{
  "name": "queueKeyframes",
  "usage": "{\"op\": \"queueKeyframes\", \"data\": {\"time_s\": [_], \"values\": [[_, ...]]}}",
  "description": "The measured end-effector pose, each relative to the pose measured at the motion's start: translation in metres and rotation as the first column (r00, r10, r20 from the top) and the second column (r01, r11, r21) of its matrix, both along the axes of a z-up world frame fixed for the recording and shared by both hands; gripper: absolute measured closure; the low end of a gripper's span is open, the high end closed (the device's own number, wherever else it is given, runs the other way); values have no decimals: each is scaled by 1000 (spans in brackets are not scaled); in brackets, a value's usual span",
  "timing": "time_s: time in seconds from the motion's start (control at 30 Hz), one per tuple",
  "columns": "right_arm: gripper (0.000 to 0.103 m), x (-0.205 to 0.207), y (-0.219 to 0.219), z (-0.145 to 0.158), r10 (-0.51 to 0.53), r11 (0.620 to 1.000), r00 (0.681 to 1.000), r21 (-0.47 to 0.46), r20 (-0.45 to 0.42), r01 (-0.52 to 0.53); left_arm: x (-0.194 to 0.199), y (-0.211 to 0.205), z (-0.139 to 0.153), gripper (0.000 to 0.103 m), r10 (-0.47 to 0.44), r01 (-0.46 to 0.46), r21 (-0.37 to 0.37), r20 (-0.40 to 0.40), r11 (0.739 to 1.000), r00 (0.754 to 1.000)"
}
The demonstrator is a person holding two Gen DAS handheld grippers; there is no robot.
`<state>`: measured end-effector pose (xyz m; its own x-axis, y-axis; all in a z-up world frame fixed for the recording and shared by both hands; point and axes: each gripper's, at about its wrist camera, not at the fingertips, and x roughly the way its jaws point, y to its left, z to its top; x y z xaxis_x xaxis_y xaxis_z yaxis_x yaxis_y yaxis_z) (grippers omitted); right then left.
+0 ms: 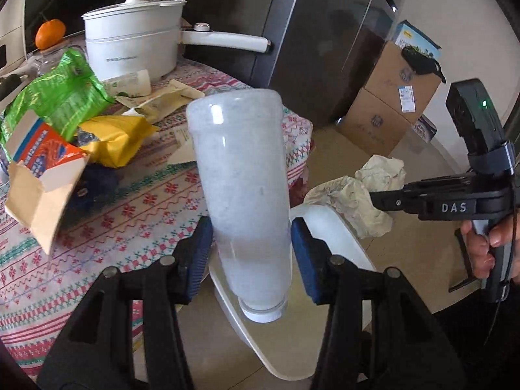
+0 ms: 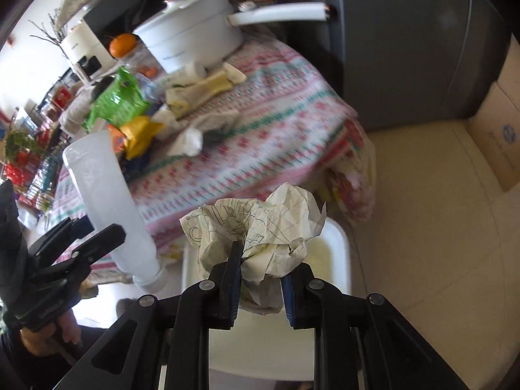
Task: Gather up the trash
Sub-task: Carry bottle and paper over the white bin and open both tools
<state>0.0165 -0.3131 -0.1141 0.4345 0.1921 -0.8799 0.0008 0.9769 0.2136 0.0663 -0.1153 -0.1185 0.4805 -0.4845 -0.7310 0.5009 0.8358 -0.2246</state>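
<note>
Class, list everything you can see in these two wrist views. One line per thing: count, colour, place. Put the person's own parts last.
plastic bottle: one, frosted white, cap down, in the left gripper
crumpled paper: one, cream with pen drawings, in the right gripper
bin: one, white, on the floor below both grippers
electric pot: one, white, long handle, back of table
orange: one, orange, beside the pot
green wrapper: one, green, on the table's trash pile
yellow wrapper: one, yellow, same pile
carton: one, orange and white, torn open, table edge
tablecloth: one, red-green pattern, covering the table
cardboard boxes: two, brown, stacked on the floor
left gripper: black, blue pads
right gripper: black
hand: one, on the right gripper's handle
</note>
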Motion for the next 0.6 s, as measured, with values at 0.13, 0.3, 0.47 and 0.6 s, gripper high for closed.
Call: {"op": "queueKeyframes", "data": {"time_s": [0.13, 0.3, 0.47, 0.6], "values": [[80, -2, -15, -17, -24, 1000, 998, -9, -58, 23, 1, -21, -21, 52, -33, 33, 34, 10, 999, 999], [80, 0, -24, -38, -40, 999, 991, -33, -128, 36, 0, -38, -46, 51, -47, 42, 111, 38, 993, 998], [80, 4, -24, -45, -29, 999, 989, -45, -148, 22, -1, -48, -58, 51, -61, 56, 151, 27, 987, 998], [80, 4, -22, -47, -23, 999, 987, -46, -156, 16, -1, -48, -59, 51, -67, 63, 172, 20, 983, 998]]}}
